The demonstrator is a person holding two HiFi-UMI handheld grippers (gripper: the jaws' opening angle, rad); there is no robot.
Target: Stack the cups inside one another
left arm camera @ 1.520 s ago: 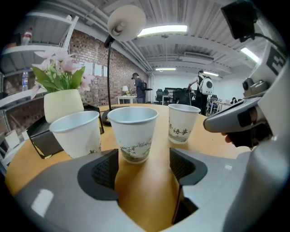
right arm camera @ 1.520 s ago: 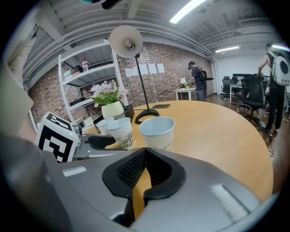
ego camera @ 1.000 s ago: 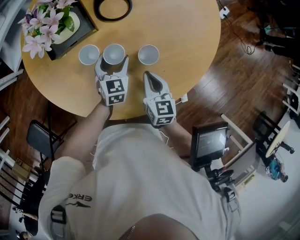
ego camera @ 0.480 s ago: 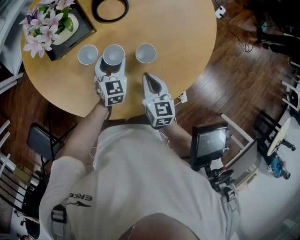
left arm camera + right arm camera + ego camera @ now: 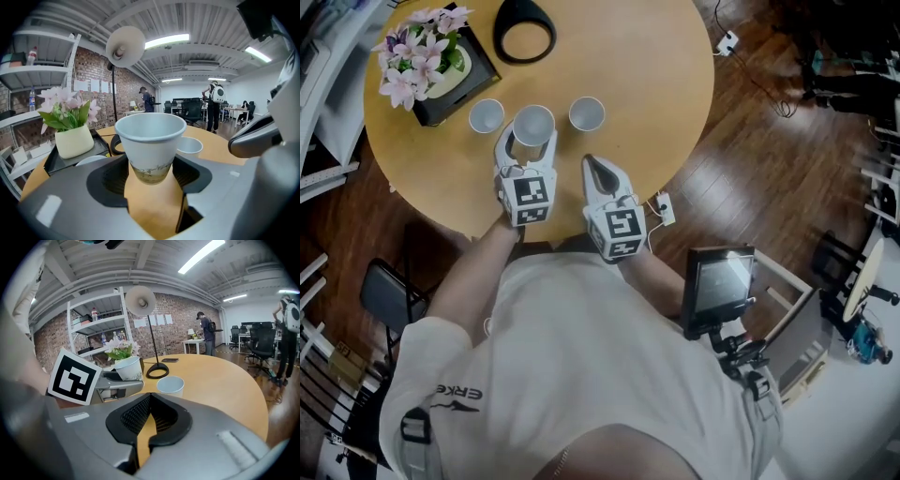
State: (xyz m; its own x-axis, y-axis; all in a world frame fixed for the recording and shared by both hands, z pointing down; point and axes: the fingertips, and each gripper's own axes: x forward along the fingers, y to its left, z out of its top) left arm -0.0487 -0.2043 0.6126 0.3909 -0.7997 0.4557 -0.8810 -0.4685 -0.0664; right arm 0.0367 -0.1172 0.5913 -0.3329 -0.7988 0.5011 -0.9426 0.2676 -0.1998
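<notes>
Three white paper cups stand in a row on the round wooden table. My left gripper is shut on the middle cup; its jaws have just been closing round it. In the left gripper view this cup hangs upright between the dark pads, clear of the tabletop. The left cup and the right cup stay on the table. My right gripper is shut and empty, just short of the right cup.
A black tray with a pot of pink flowers sits behind the left cup. A black ring-shaped lamp base lies behind the cups. The table's near edge is under my wrists, and people stand far back in the room.
The left jaws have closed in on the middle cup, and it has come up off the table. Both grippers have risen a little.
</notes>
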